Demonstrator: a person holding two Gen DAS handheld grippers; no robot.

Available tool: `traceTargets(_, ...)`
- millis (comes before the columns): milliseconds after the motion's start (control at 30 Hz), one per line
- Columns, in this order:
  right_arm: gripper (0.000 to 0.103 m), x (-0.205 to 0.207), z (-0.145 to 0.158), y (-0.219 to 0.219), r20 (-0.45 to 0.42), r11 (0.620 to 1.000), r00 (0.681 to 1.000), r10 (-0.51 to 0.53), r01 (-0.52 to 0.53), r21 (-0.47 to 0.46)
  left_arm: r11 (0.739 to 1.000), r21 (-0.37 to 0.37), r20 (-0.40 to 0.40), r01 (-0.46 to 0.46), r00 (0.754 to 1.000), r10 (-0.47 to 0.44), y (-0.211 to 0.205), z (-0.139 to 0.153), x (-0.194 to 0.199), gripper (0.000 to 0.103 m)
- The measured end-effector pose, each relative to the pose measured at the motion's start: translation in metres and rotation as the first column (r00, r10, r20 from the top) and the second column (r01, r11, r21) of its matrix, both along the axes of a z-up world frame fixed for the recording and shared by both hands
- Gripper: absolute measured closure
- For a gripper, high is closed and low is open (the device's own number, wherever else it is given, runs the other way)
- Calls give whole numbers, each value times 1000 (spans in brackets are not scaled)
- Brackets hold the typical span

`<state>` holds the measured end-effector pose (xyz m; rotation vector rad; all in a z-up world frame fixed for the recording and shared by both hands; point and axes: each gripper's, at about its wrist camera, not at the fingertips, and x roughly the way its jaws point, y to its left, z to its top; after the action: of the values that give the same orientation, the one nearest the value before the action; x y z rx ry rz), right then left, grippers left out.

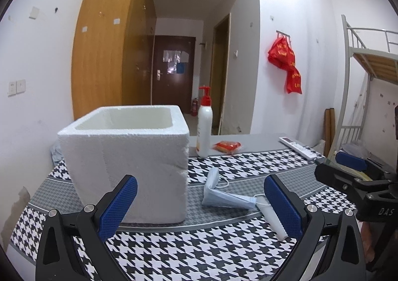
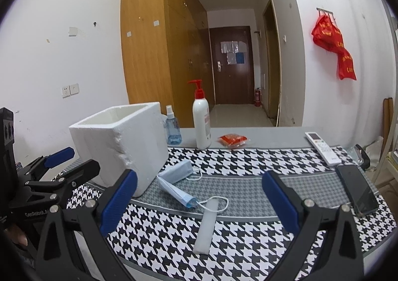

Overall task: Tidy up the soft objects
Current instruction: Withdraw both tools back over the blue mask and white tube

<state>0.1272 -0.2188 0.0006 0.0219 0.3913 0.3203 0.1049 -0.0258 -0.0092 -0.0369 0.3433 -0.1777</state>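
A white foam box (image 1: 129, 156) stands open-topped on the houndstooth cloth; it also shows in the right wrist view (image 2: 124, 141). A folded blue face mask (image 1: 223, 196) lies right of the box, also seen from the right (image 2: 175, 181). A white foam strip (image 2: 206, 226) lies in front of the mask; in the left view the strip (image 1: 273, 223) sits by my right finger. My left gripper (image 1: 201, 209) is open and empty, low over the cloth before the box. My right gripper (image 2: 199, 204) is open and empty above the strip.
At the back stand a white pump bottle (image 2: 201, 124), a blue spray bottle (image 2: 173, 129) and a red packet (image 2: 232, 140). A white remote (image 2: 323, 148) and a black phone (image 2: 358, 189) lie at the right. A bunk-bed frame (image 1: 360, 77) stands far right.
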Motion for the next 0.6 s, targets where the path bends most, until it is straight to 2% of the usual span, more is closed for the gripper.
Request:
traceTargets(200, 1, 5, -10, -5, -36, 1000, 999, -10, 10, -9, 1000, -1, -50, 13, 999, -13, -7, -10, 11, 1)
traceTargets(333, 1, 6, -14, -9, -49, 1000, 999, -16, 15, -15, 1000, 24, -51, 10, 999, -9, -13, -15, 14, 1)
traceTargets(600, 1, 14, -27, -13, -99, 999, 995, -23, 20, -35, 999, 27, -89, 32, 996, -30, -25, -25, 27, 1)
